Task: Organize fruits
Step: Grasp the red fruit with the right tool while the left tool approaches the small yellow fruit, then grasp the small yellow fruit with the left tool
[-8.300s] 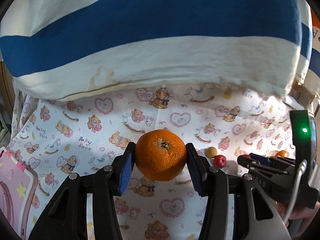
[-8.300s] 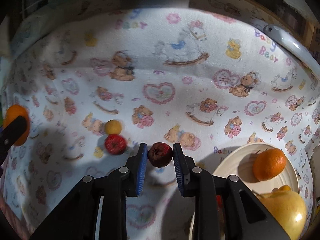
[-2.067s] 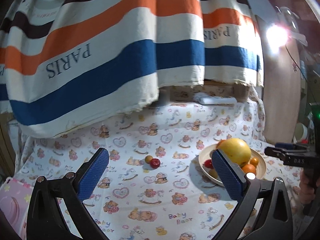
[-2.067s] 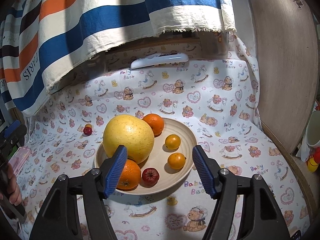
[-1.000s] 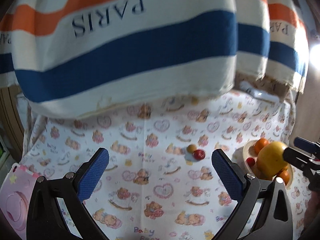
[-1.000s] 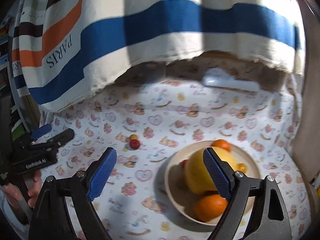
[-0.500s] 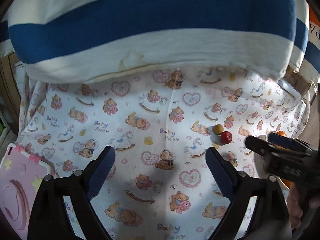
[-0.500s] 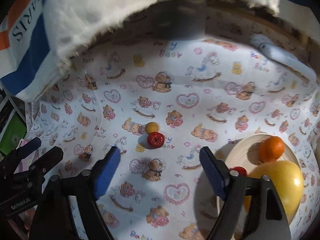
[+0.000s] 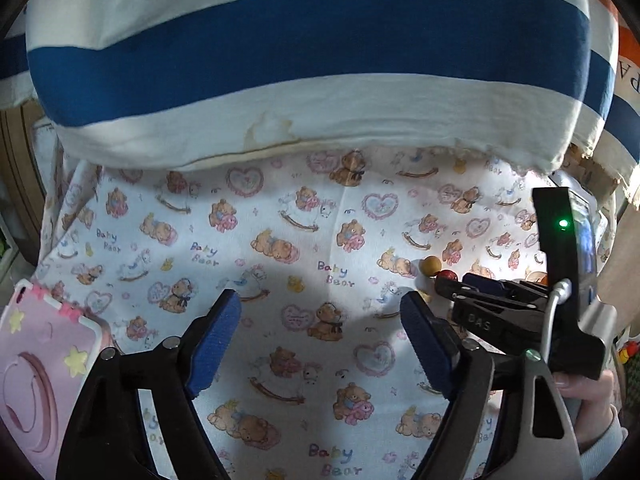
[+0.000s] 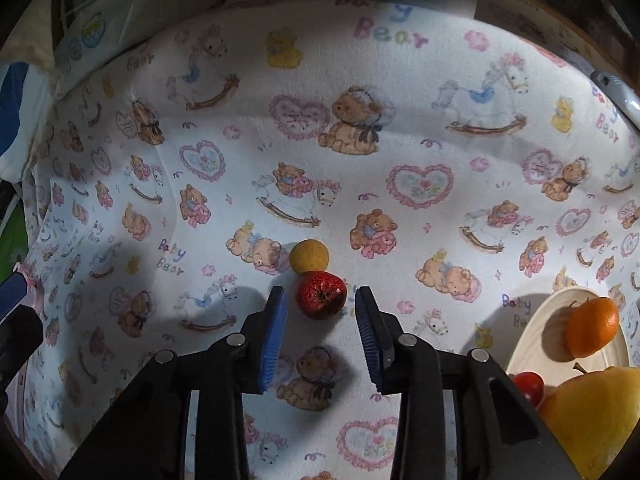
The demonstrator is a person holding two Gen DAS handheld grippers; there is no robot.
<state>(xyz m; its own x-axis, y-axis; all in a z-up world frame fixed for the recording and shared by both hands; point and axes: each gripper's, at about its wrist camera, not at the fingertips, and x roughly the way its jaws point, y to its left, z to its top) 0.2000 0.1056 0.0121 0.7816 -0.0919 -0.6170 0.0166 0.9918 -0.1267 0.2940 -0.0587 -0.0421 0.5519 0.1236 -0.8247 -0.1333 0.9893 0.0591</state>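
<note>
Red fruit (image 10: 321,295) lies on the bear-print cloth (image 10: 400,128), touching a yellow one (image 10: 309,255), between the right gripper's (image 10: 321,312) closing jaws, untouched. Left gripper (image 9: 320,326), narrowing, stands spread, empty. Plate (image 10: 532,332) is cut off.

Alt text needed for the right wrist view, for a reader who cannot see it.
The right gripper, jaws apart and just closing, brackets a small red fruit on a teddy-bear print cloth without pressing it. A small yellow fruit touches the red one behind. At lower right a cream plate holds an orange and other fruit.
</note>
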